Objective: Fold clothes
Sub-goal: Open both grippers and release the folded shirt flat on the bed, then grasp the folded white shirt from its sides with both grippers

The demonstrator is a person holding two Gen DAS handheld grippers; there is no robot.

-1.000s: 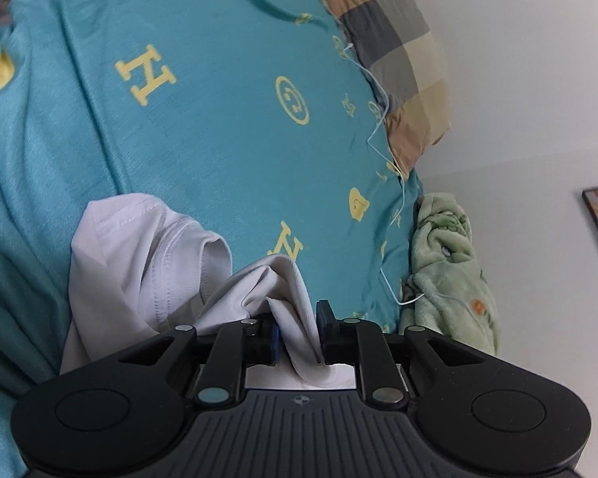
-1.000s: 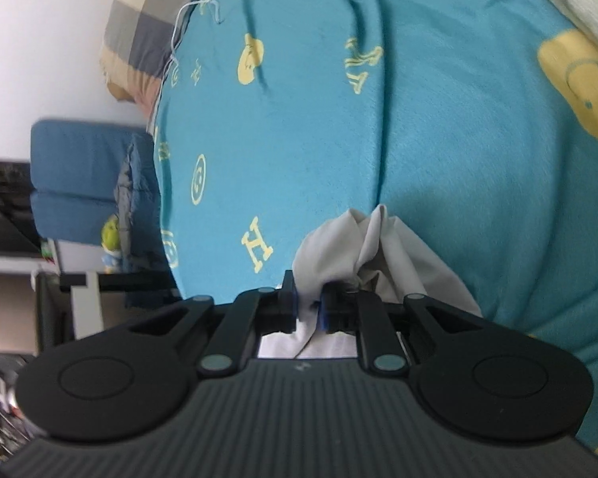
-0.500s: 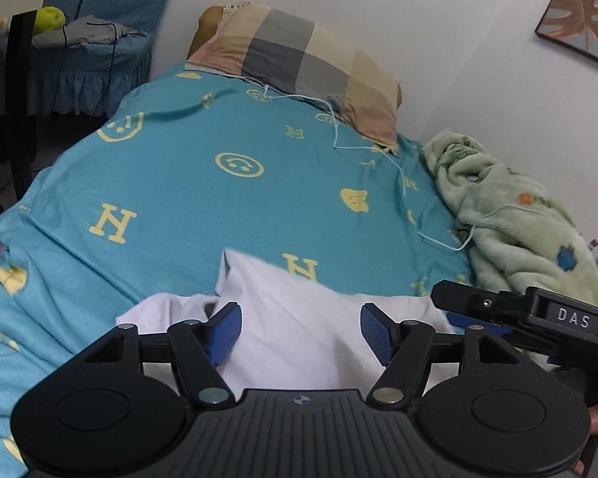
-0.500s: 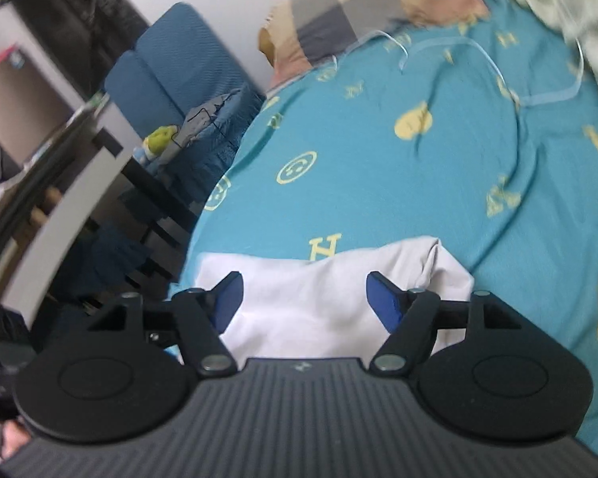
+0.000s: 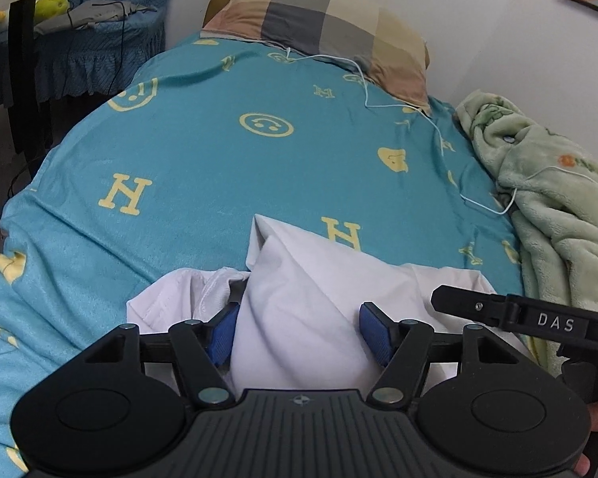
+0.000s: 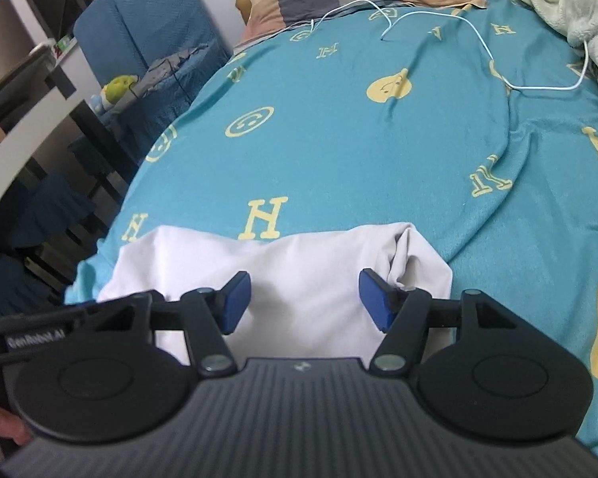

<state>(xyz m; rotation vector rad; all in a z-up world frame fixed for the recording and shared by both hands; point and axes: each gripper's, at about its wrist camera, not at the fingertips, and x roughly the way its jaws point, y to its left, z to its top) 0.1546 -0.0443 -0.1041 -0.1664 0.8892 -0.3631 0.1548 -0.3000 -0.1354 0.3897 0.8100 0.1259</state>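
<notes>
You can read "DAS" in pale capitals on the black arm of the right gripper (image 5: 554, 323), where it reaches in at the right edge of the left wrist view. In the right wrist view, the left gripper's black arm (image 6: 34, 338) at the left edge carries pale lettering that looks like "GenRobot.AI", though it is blurred. Across the sheet (image 5: 203, 159) you will find yellow capital "H" prints repeated among smiley faces, one just beyond the far edge of the white garment (image 5: 299, 318).

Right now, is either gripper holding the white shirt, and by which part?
Nothing is held. The left gripper and right gripper are both open above the white shirt lying on the bed.
</notes>
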